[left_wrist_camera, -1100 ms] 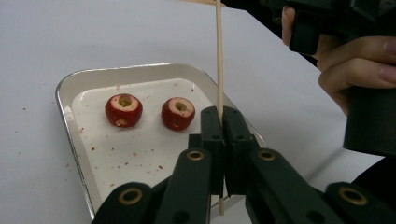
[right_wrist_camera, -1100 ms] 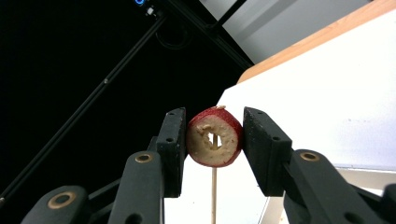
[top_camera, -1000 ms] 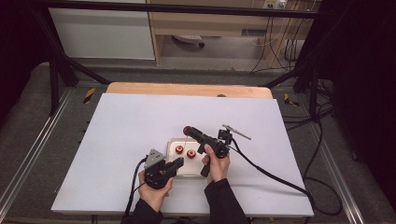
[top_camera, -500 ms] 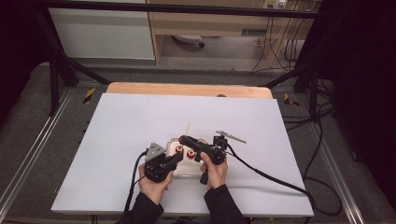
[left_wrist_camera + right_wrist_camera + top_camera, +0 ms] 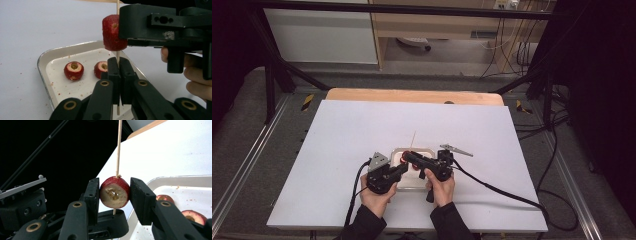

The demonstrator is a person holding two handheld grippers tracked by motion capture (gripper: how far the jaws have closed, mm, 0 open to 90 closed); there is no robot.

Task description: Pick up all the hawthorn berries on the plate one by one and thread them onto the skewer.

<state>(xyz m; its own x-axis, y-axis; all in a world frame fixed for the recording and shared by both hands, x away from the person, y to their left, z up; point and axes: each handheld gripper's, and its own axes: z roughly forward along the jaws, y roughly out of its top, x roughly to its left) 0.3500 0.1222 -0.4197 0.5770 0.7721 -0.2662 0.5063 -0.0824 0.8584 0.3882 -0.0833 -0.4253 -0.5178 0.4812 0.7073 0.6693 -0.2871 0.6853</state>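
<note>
Hawthorn fruit (image 5: 115,192), threaded on a wooden skewer (image 5: 118,147), is clamped between the right gripper (image 5: 113,195) jaws at frame centre. Below it, the skewer is pinched by the closed left gripper (image 5: 119,75) jaws, above the tray (image 5: 47,56).

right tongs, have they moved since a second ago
Yes. In the high view the right tongs have swung left over the tray toward the left tongs, gripping the red fruit threaded on the skewer.
</note>
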